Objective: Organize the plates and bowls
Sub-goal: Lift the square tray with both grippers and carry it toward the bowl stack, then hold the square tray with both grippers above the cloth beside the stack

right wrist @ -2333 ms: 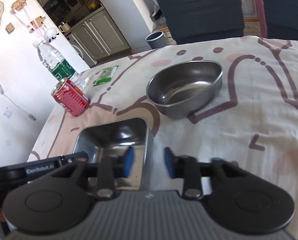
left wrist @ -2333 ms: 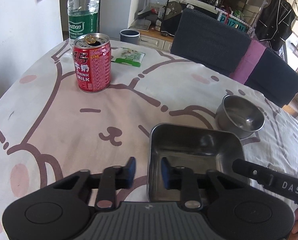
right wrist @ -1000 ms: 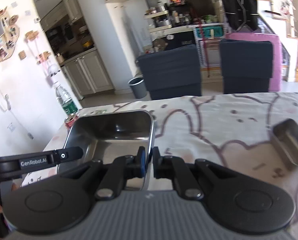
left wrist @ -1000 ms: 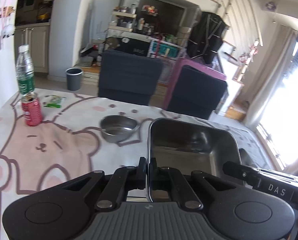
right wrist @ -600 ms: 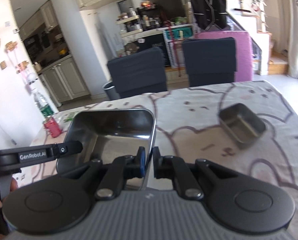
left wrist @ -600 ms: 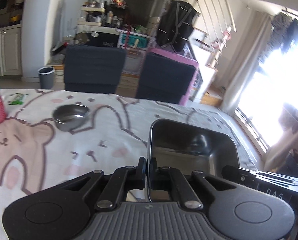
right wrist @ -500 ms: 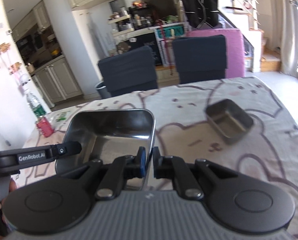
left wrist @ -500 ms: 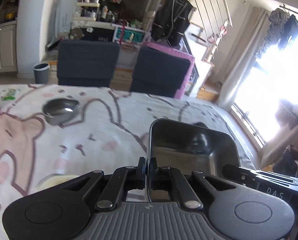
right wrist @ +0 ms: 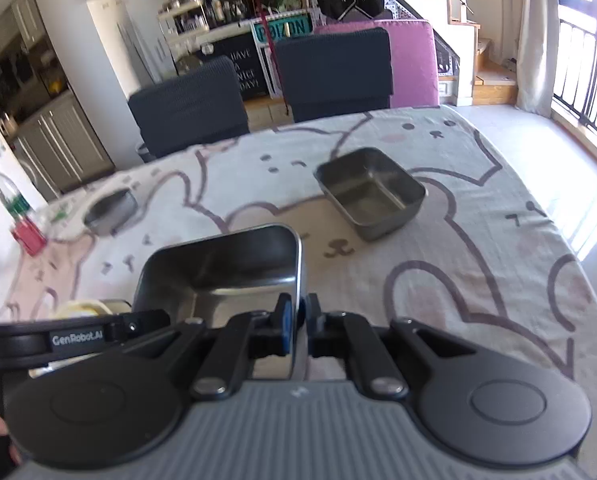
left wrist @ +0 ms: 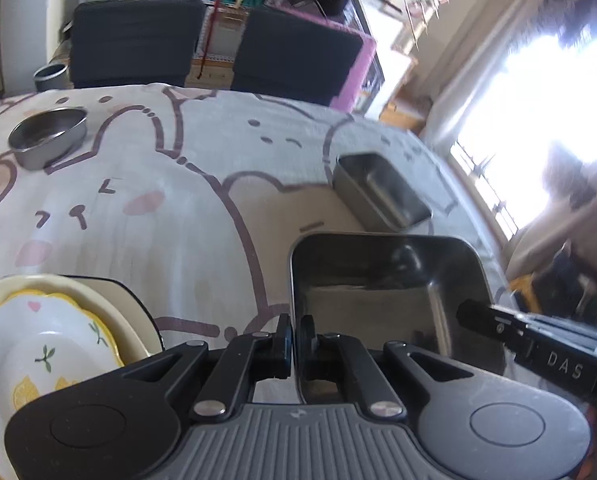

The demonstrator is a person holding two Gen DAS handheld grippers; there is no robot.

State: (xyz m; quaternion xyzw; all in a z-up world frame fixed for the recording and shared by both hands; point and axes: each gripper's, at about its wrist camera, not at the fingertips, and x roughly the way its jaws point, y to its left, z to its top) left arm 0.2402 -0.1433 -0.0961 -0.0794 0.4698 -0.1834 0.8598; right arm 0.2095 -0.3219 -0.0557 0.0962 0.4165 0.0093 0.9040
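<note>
While both tongs (left wrist: 296,340) (right wrist: 296,322) pinch it, steel tray (left wrist: 382,280) gleams.

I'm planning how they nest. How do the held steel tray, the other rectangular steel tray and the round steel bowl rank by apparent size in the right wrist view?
1. Held steel tray, though nearest the camera.
2. Rectangular steel tray.
3. Round steel bowl, farthest away.

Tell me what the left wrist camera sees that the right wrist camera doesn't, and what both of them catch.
Only the left wrist view shows the lemon-pattern plates clearly, stacked at lower left. Only the right wrist view shows the red can and green-labelled bottle at the far left edge. Both show the large steel tray, clamped by the left gripper and right gripper on opposite walls, plus the smaller steel tray and the round steel bowl on the tablecloth.
</note>
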